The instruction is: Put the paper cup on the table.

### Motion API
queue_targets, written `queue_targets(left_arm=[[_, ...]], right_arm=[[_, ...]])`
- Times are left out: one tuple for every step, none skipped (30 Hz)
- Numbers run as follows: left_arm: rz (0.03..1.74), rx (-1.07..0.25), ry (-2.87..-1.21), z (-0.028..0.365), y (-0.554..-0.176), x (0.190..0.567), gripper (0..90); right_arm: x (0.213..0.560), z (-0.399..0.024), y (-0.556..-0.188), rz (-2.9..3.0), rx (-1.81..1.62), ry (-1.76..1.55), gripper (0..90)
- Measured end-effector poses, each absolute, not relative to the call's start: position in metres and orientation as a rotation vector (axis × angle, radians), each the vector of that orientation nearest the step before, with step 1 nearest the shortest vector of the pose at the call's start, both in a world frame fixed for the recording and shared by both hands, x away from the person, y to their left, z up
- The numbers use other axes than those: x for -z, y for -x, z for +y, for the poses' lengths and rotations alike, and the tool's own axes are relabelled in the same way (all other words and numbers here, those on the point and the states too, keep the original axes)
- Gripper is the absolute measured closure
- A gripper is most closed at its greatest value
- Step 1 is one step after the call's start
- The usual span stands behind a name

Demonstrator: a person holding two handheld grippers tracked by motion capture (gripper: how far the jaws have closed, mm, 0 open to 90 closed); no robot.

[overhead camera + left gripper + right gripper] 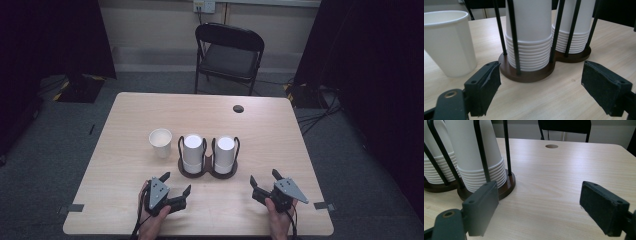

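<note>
A dark brown double cup holder (208, 172) with black wire uprights stands mid-table, holding two stacks of upturned white paper cups (193, 152) (225, 154). A single white paper cup (160, 142) stands upright just left of it. My left gripper (176, 184) is open near the front edge, pointing at the left stack (531, 37), with the lone cup (449, 42) off to its left. My right gripper (265, 177) is open too, a little right of the holder, with the right stack (477, 157) beyond its left jaw. Nothing is between either pair of jaws.
The light wooden table (130, 120) has a round cable hole (238, 108) near its far edge. A black folding chair (229, 55) stands behind the table. Dark curtains hang at both sides. Bits of tape (75, 208) mark the front corners.
</note>
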State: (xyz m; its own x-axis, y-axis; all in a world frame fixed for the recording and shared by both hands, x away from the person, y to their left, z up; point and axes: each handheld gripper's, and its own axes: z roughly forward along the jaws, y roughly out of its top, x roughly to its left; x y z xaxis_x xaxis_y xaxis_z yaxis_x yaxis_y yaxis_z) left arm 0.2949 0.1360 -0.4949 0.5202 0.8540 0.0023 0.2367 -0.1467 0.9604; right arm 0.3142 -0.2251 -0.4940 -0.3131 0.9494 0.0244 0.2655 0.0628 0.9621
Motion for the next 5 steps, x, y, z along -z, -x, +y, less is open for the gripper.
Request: queue_targets(left_arm=[[0.934,-0.71,-1.664,0.136,-0.2951,0.495,15.5],[0.938,-0.714,-1.65,0.1361,-0.2955,0.4952,15.4],[0.937,-0.713,-1.642,0.1372,-0.2965,0.4954,15.4],[0.943,-0.707,-1.63,0.1383,-0.2975,0.4955,15.4],[0.948,-0.7,-1.624,0.1394,-0.2983,0.4956,15.4]], right_arm=[[0.4939,-0.2251,-0.3143,1.668,-1.283,-1.232,14.9],[0.4939,-0.2252,-0.3144,1.668,-1.283,-1.233,14.9],[0.4939,-0.2252,-0.3146,1.666,-1.28,-1.236,14.9],[0.4939,-0.2251,-0.3152,1.668,-1.278,-1.244,14.9],[0.4938,-0.225,-0.3161,1.671,-1.269,-1.254,14.8]])
